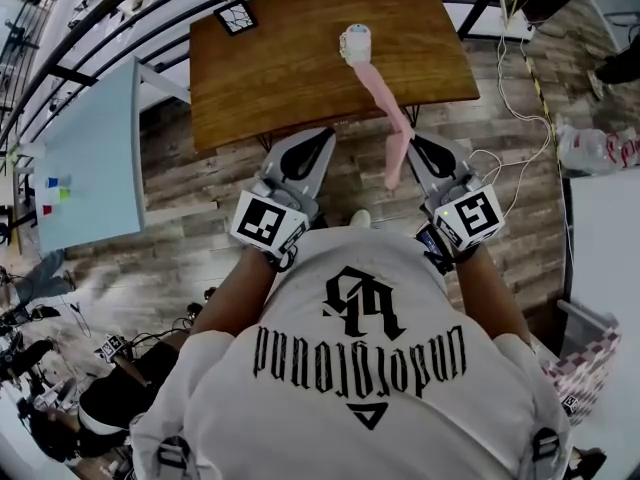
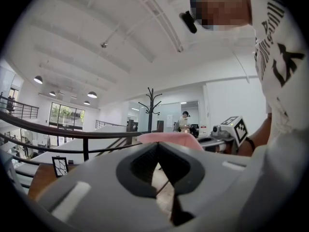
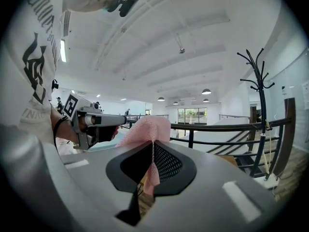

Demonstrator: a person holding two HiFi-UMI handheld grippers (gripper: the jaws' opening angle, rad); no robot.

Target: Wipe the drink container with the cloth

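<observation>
A white drink container (image 1: 355, 42) stands on the brown wooden table (image 1: 270, 78). A long pink cloth (image 1: 381, 98) runs from the container toward me, past the table's near edge, and its end hangs down. My right gripper (image 1: 413, 144) is shut on this cloth just off that edge. In the right gripper view the pink cloth (image 3: 147, 128) bunches over the closed right gripper (image 3: 152, 143). My left gripper (image 1: 321, 140) is beside it at the table's edge, shut, with nothing in it. The left gripper (image 2: 157, 146) shows closed jaws, with the cloth (image 2: 169, 137) beyond its tip.
A small black framed tile (image 1: 237, 16) lies at the table's far left corner. A light-blue table (image 1: 95, 158) with small coloured blocks stands left. White cables (image 1: 530, 98) and plastic bottles (image 1: 590, 148) lie on the floor right. A coat rack (image 3: 260, 81) and railing stand beyond.
</observation>
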